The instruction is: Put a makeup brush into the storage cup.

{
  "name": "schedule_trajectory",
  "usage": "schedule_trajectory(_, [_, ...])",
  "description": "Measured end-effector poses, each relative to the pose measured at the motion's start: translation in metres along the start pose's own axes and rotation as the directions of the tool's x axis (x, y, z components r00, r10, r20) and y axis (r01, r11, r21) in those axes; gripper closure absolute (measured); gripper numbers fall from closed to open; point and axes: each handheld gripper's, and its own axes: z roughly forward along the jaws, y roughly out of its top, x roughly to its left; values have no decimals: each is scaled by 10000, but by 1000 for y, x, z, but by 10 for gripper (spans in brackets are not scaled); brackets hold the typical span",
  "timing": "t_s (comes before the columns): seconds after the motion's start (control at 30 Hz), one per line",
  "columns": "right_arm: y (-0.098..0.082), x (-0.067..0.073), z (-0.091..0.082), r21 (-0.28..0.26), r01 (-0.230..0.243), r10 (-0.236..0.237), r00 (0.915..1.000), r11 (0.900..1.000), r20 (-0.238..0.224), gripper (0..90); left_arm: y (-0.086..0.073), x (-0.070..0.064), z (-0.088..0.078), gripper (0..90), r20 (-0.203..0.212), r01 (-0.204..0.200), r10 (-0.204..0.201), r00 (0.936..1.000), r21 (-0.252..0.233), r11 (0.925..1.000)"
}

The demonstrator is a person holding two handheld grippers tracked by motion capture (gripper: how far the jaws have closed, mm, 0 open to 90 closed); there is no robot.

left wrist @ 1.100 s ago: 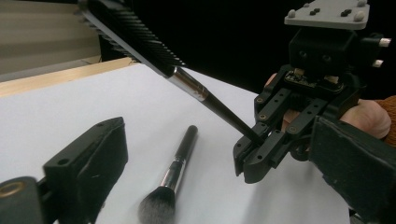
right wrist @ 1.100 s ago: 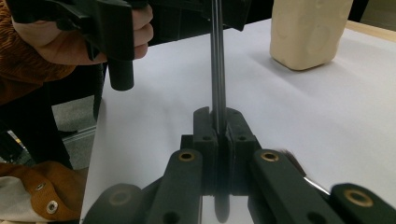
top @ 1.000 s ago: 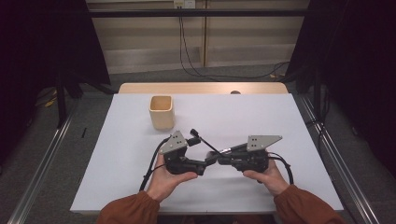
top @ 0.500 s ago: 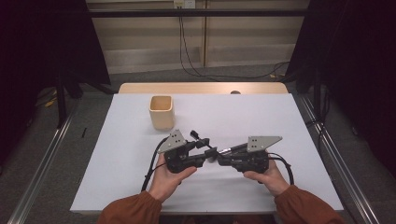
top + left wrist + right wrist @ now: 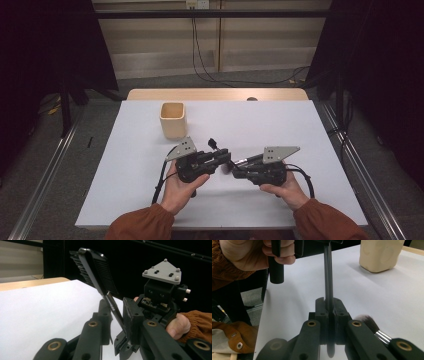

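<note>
Dark curtains all round, cables down the back wall, and a white worktop (image 5: 300, 130) in front of me. A beige cup (image 5: 173, 120) stands on it toward the far left, well apart from my hands, and I can't see into it from here.

Both grippers are low over the near middle of the worktop, nose to nose. The right gripper (image 5: 235, 170) is clamped all the way down on the thin tail of a black comb (image 5: 96, 270); its fingers (image 5: 340, 315) pinch the rod right at the end. The fingers (image 5: 131, 320) of the left gripper (image 5: 226, 157) have just been closing on the same handle a bit further up, and in the left gripper view they look pressed against it on both sides now.

So I'd say I'm mid hand-over: the comb is up off the worktop and both sides have it. What's left is letting go with the right and then taking it wherever it's going, my guess being that cup.

The comb's long axis runs from the tail in the right fingers, up through the left ones, to the toothed head. The head sticks up in the air, tilted away from the right gripper.

A small fluffy makeup brush (image 5: 372, 327) lies flat on the worktop just beside the right gripper, untouched.
</note>
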Motion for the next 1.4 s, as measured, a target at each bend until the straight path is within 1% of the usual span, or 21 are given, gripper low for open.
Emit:
schedule_trajectory(0.07, [0,0,1,64,2,-2,10000,10000,1,857,1,0,1,791,63,105,-105,9999,110,9999])
schedule_trajectory(0.13, [0,2,3,206,35,-35,10000,9998,-5,857,3,-1,1,803,134,75,-77,9999,132,9999])
schedule_trajectory(0.2, [0,2,5,204,13,-12,10000,9998,-23,856,4,-3,1,811,157,-17,15,9999,156,9999])
schedule_trajectory(0.3, [0,3,5,144,-9,9,10000,9999,-13,847,7,-7,2,830,336,-213,210,9992,98,9997])
schedule_trajectory(0.33, [1,3,5,142,-8,8,10000,9999,-7,843,8,-9,2,836,463,-284,276,9985,172,9994])
schedule_trajectory(0.43, [1,4,4,108,-30,30,10000,9999,19,838,10,-13,3,851,560,-308,300,9980,135,9994])
schedule_trajectory(0.5, [2,6,4,80,61,-62,10000,9999,65,835,12,-14,2,854,633,-362,351,9974,175,9992])
schedule_trajectory(0.63, [2,6,3,-30,-15,16,9999,10000,127,810,12,-14,2,857,581,-352,341,9977,187,9992])
schedule_trajectory(0.77, [2,6,2,-86,-70,72,9997,9999,230,752,12,-13,1,858,464,-380,367,9982,284,9989])
schedule_trajectory(0.83, [3,6,2,-104,-114,116,9995,9999,286,719,12,-12,1,858,407,-288,278,9988,242,9993])
schedule_trajectory(0.87, [3,6,1,-138,-169,174,9992,9998,357,682,13,-12,0,858,395,-285,274,9988,262,9992])
schedule_trajectory(0.9, [3,6,1,-169,-265,273,9986,9995,442,626,13,-11,0,858,374,-284,274,9989,264,9992])
schedule_trajectory(1.0, [4,4,-1,-329,-515,535,9967,9981,604,536,13,-10,-1,858,303,-212,203,9993,282,9994])
schedule_trajectory(1.1, [4,3,-2,-448,-611,641,9956,9971,677,439,12,-8,0,858,211,-187,180,9996,321,9993])
schedule_trajectory(1.23, [5,4,-4,-504,-588,631,9941,9970,885,341,13,-6,-3,857,164,-180,174,9997,369,9992])
schedule_trajectory(1.37, [6,4,-5,-643,-672,741,9911,9957,1108,245,14,-2,-7,858,-27,-111,112,9999,333,9994])
schedule_trajectory(1.4, [7,3,-6,-669,-728,803,9898,9951,1180,205,14,-1,-8,857,-68,-97,99,9999,331,9994])
